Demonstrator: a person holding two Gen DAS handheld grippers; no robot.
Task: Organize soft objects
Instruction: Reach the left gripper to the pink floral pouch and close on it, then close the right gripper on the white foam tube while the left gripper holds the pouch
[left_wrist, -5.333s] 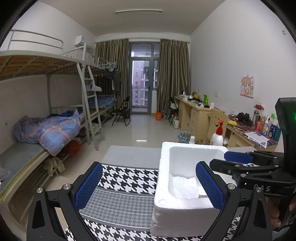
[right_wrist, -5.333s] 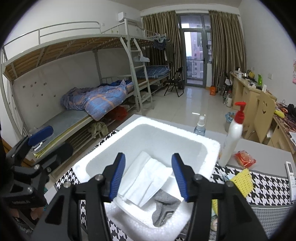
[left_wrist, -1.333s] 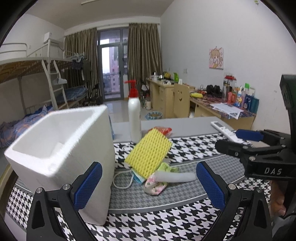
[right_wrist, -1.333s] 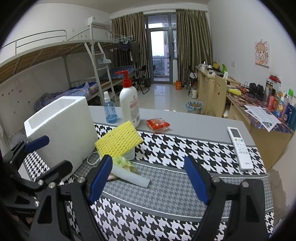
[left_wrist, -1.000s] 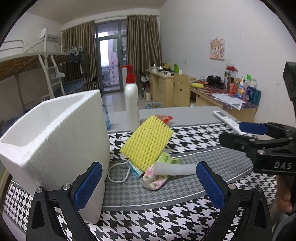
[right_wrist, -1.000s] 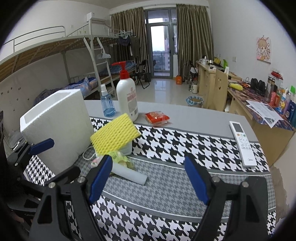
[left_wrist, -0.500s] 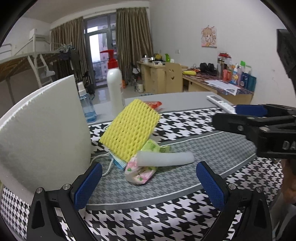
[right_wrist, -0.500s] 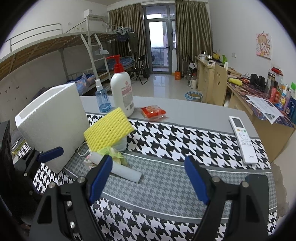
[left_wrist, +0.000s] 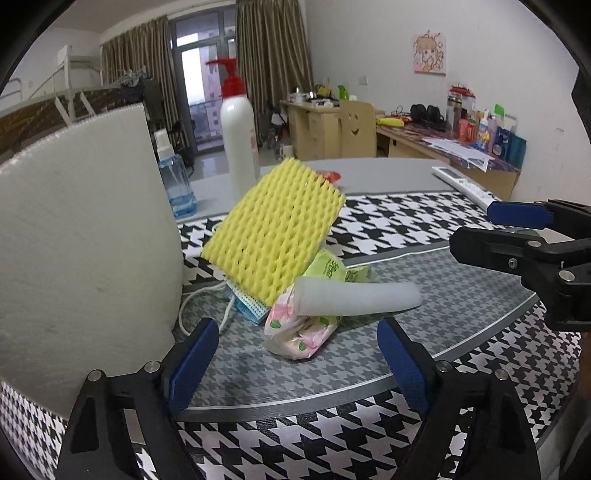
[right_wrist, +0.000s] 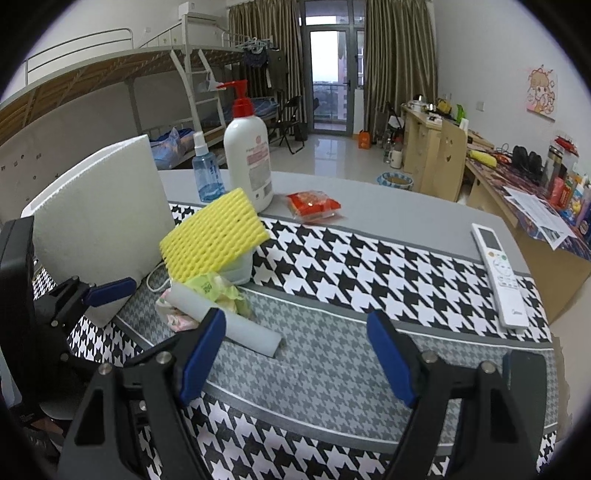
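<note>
Leaning yellow waffled foam sheet (left_wrist: 275, 230) tops smooth white foam tube (left_wrist: 356, 300).

Our right gripper (right_wrist: 295, 347), jaws wide, hangs over the houndstooth cloth (right_wrist: 369, 266).
Just past our left fingertip we see a white foam tube (right_wrist: 236, 325) atop a floral packet (right_wrist: 175, 315); beyond sits a yellow foam net (right_wrist: 212, 234) (tilted), and far left the foam box (right_wrist: 99, 218).

The left claw (left_wrist: 295, 354) has been swung away from above the foam box (left_wrist: 85, 258) and lowered toward the pile of soft items, the white foam tube (left_wrist: 358, 301) now lying close ahead
</note>
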